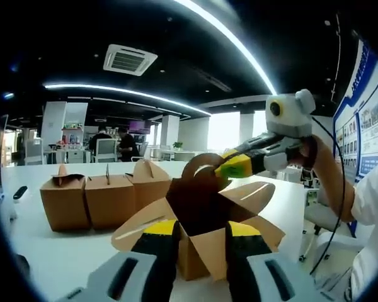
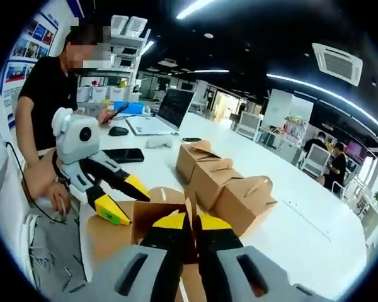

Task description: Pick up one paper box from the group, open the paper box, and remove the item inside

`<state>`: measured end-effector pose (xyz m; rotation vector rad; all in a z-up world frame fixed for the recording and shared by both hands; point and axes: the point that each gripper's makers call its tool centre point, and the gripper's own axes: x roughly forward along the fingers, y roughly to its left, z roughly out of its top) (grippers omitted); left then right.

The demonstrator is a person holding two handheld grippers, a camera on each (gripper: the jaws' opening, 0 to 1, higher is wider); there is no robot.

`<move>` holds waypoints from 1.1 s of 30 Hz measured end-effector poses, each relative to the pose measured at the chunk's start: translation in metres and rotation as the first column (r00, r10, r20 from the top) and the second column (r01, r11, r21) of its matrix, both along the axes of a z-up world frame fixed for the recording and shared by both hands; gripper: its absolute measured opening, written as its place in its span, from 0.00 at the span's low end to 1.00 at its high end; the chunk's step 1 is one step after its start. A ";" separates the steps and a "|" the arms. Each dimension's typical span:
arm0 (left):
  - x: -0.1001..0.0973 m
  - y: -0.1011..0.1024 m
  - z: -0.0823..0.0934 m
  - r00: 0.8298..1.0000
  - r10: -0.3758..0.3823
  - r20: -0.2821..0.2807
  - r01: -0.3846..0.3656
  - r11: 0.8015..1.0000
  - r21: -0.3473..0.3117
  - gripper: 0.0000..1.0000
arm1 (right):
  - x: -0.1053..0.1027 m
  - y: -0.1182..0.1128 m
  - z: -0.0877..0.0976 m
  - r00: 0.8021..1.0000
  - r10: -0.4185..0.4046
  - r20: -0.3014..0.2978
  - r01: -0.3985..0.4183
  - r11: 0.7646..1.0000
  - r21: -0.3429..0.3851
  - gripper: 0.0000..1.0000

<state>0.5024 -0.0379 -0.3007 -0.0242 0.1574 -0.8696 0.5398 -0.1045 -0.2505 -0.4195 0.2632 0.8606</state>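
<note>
Holding the open paper box between my left gripper jaws, I have them set either side of its front corner, its flaps spread wide above the white bench. My right gripper has its jaws pressed narrow on a thin upright flap of that same box; in the left gripper view it reaches in from the right at the rear flap. Just beyond stand three closed paper boxes in a row, touching. Farther along the bench lie a phone, a mouse and a laptop. Wall posters carry print too small to read. People sit at distant desks.
</note>
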 end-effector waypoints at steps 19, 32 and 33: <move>0.000 -0.001 0.000 1.000 -0.006 0.001 0.006 1.000 -0.001 0.31 | 0.029 -0.013 0.009 0.998 -0.055 -0.028 0.057 0.996 0.074 0.06; -0.001 -0.001 0.000 1.000 -0.013 0.006 0.013 1.000 -0.001 0.31 | 0.057 -0.030 -0.001 0.984 -0.115 -0.135 0.142 0.966 0.214 0.08; -0.001 -0.002 0.000 1.000 -0.015 0.006 0.015 1.000 -0.001 0.31 | 0.059 -0.032 -0.003 0.983 -0.128 -0.130 0.152 0.967 0.203 0.09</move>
